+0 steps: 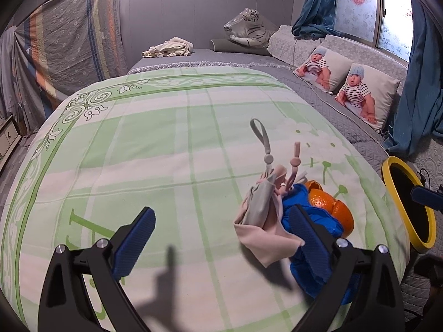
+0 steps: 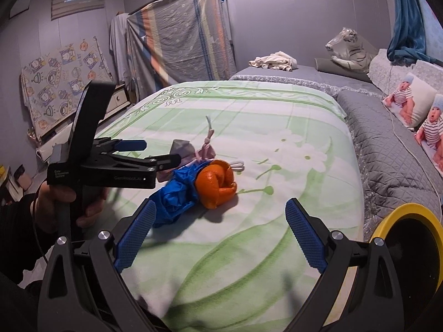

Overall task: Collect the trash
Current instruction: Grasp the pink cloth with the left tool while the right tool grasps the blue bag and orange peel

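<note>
Plainly both the left claw (image 1: 221,238) and right claw (image 2: 220,235) gape empty over the green-checked bed quilt (image 1: 138,152), where the curled orange peel (image 2: 217,184) (light, springy, likely brittle) lies touching a crumpled blue plastic wrapper (image 2: 177,199), best pinched across its bunched middle.

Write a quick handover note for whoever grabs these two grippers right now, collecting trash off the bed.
Left gripper: open, holding nothing, low over the green quilt beside the pile.
Right gripper: open, holding nothing, facing the pile.
Pile: orange peel, crumpled blue wrapper, pink-grey cloth pouch, all touching on the quilt.
Yellow-rimmed bin: at the bed's right edge.
Done: nothing visibly collected.
Left: everything.
</note>
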A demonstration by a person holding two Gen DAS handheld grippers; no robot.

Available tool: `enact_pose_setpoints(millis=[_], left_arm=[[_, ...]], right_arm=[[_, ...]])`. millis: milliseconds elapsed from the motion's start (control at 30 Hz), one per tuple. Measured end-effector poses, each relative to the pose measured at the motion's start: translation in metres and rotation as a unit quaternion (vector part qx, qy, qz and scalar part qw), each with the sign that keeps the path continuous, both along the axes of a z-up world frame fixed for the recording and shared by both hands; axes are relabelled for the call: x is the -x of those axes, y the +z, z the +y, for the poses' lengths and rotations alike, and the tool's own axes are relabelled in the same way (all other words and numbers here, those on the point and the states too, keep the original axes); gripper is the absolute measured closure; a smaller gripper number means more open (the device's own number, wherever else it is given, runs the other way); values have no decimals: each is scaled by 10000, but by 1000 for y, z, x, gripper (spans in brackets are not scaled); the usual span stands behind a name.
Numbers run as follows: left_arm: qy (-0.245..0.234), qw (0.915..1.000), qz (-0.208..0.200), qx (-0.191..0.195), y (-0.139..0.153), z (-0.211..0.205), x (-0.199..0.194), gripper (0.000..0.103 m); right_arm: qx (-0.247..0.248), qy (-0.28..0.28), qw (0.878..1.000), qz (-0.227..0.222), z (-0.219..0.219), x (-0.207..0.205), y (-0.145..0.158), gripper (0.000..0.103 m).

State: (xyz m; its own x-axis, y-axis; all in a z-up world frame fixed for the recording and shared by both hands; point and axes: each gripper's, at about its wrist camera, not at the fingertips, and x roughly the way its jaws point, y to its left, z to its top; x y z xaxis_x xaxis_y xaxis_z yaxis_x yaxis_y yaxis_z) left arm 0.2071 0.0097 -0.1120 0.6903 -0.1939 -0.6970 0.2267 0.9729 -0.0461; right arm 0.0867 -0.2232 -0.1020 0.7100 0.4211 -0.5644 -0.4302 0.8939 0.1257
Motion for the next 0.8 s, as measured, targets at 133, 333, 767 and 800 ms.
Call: enact_pose_setpoints(millis=[133,333,767,800], left_arm=[[13,9999,167,-34,-5,-1,-7,13],[-36,9991,410,-129,-10,-9,-22,15],[-222,9975,665,-118,-11,-26,-44,36],[-236,9973,695,-86,-11,-27,-46,42]], right_arm=[[18,97,9999,42,7,-2,-3,13],[23,236,9997,106,13,-8,-6,13],[109,479,9985,236,29,-21,-13,13],[114,498,9984,257,31,-23,-14,13]])
